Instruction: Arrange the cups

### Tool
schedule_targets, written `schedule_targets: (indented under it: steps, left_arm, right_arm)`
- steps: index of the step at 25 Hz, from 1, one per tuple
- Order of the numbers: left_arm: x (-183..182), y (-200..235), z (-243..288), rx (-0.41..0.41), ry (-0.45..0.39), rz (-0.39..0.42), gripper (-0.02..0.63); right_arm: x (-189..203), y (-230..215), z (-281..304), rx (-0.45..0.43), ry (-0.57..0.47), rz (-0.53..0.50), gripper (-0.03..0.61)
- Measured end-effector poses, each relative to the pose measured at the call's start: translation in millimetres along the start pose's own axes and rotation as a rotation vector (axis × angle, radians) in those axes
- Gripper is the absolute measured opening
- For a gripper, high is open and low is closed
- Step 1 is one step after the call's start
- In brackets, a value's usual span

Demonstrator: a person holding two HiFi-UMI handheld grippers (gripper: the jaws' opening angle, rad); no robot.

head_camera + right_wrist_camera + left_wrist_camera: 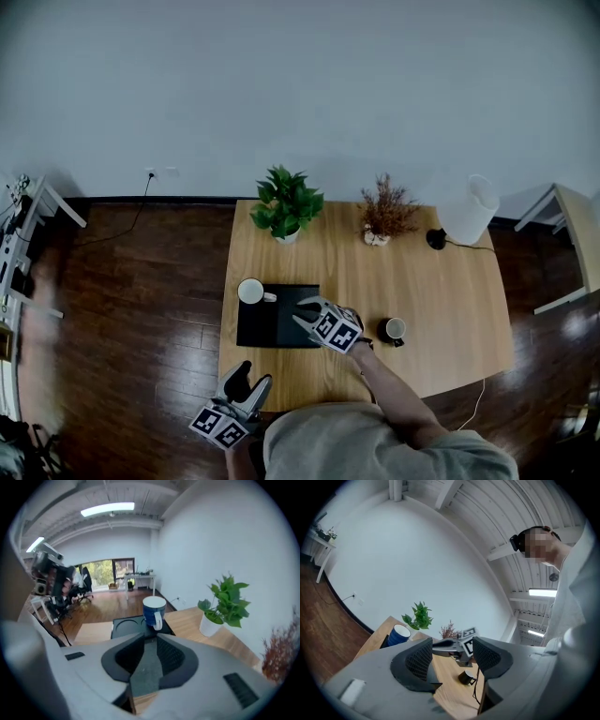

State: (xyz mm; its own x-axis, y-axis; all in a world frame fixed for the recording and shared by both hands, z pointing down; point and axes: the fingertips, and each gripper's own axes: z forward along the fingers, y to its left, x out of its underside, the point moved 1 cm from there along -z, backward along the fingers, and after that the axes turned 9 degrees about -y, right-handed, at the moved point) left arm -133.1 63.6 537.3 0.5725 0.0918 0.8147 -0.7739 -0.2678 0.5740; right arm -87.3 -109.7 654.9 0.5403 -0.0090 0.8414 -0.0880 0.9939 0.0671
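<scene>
**Step in hand:** judged to be the release and clearance that follows setting down the first cup.

- The blue cup stands upright on the far left corner of the black tray, with its handle turned toward your right gripper.
- The right gripper hangs over the tray just short of the cup, angled downward. Its fingers are a narrow slit apart, have nothing between them and are not touching the cup.
- Your left gripper is level at the near edge of the counter, with its fingers wide apart and empty.

**Remaining work:** the black cup stands upright on bare counter to the right of the tray, well apart from the blue cup.

**Next move:**
1. Draw the right gripper away without brushing the blue cup's handle.
2. Carry it across to the black cup.
3. Spread the fingers wider before approach, since the present gap looks too narrow for the cup wall or handle.
4. Close on the cup, lift it, and set it in a free round recess of the tray beside the blue cup.
</scene>
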Motion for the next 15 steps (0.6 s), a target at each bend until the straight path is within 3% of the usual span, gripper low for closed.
schedule_targets:
  steps: [2,4,10,11,12,15]
  left_arm:
    - [3.4,-3.7,7.8,0.021,0.025,0.011,0.255]
    - [6.7,-8.6,17.2,0.043,0.055,0.024,0.255]
    - [18.9,-22.8,43.5,0.103,0.119,0.023,0.256]
    - [22.1,-24.7,47.3,0.112,0.129,0.018,0.255]
    - [25.4,-27.3,51.4,0.123,0.139,0.014,0.255]
    - [32.9,-37.3,62.8,0.156,0.169,0.016,0.255]
  right_arm:
    - [10.0,11.3,-48.7,0.033,-0.105,0.072,0.091]
    - [38.5,19.8,-95.0,0.082,-0.123,0.119,0.097]
    - [173.6,29.0,-208.6,0.335,0.041,0.302,0.103]
    - [193.9,27.3,-221.0,0.386,0.063,0.346,0.128]
    - [212.3,25.7,-231.7,0.432,0.080,0.390,0.219]
    - [254.1,24.5,-254.2,0.521,0.104,0.496,0.221]
